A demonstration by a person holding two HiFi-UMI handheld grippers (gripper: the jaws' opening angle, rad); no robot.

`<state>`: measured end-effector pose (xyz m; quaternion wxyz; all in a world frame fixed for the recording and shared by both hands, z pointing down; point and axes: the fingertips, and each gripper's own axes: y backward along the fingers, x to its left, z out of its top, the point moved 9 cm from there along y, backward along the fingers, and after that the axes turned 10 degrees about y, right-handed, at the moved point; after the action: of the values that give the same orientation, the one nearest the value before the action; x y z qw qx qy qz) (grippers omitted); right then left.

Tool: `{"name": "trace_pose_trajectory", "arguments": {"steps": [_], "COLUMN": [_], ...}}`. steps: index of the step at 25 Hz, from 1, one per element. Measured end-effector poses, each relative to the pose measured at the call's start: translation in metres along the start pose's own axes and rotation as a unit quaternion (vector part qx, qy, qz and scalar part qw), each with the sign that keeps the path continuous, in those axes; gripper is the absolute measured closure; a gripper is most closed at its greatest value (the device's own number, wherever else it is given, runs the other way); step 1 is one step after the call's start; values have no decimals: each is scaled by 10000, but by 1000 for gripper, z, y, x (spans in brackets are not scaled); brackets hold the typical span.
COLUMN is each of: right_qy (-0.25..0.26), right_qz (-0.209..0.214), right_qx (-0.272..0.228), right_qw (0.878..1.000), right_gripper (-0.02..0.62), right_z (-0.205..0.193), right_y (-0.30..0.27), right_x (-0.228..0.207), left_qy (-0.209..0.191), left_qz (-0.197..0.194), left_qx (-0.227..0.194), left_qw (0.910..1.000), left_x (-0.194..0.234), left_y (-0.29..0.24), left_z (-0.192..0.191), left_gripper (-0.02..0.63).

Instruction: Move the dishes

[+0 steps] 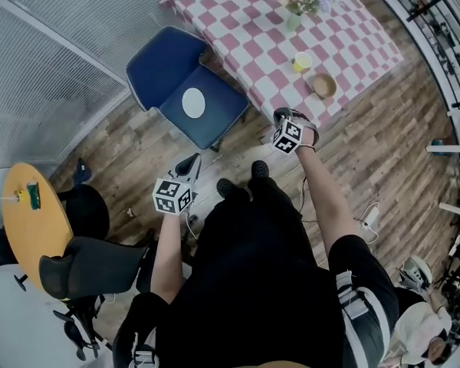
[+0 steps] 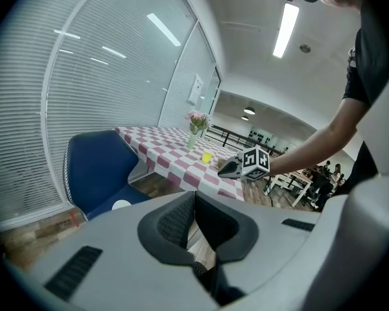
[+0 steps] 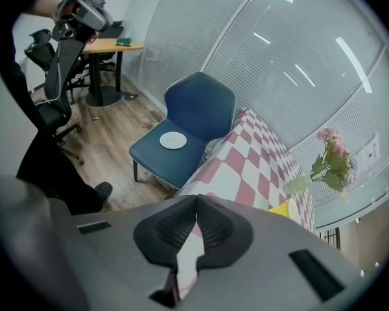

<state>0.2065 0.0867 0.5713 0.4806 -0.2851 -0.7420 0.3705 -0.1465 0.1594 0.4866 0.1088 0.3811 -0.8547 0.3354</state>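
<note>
ahead of the left gripper (image 1: 190, 162), jaws pressed together and empty: small round white plate (image 1: 193, 103) on blue padded chair (image 1: 157, 64). beyond the right gripper (image 1: 285, 115), likewise closed on nothing: shallow brown bowl (image 1: 323, 85) at the pink-checked table (image 1: 238, 14) edge. step judged: approach, nothing lifted yet; next, jaws must part over a rim.

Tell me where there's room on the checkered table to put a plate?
The checked table is bare left of the vase, toward the blue chair. It's crowded at the near corner, where the yellow cup and brown bowl sit.

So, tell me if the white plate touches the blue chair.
Touching: the right gripper view shows the white plate lying flat on the blue chair seat.
</note>
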Motion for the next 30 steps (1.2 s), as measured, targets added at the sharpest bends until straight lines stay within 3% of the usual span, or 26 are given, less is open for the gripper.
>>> {"name": "trace_pose_trajectory", "arguments": {"steps": [9, 19, 30], "right_qy": [280, 288, -939], "right_qz": [234, 665, 1425], "right_qx": [-434, -760, -1214], "right_qw": [9984, 9945, 9778], "right_gripper": [577, 577, 571], "right_z": [53, 97, 152], "right_y": [-17, -74, -156], "right_x": [13, 8, -22], "left_qy": [297, 594, 1021], "left_qz": [507, 858, 1126], "left_qx": [-210, -186, -167], "left_qw": [9980, 9944, 9882], "left_x": [15, 42, 99], "left_y": [40, 34, -14], "left_z": [-18, -14, 26], "left_gripper": [583, 583, 583]}}
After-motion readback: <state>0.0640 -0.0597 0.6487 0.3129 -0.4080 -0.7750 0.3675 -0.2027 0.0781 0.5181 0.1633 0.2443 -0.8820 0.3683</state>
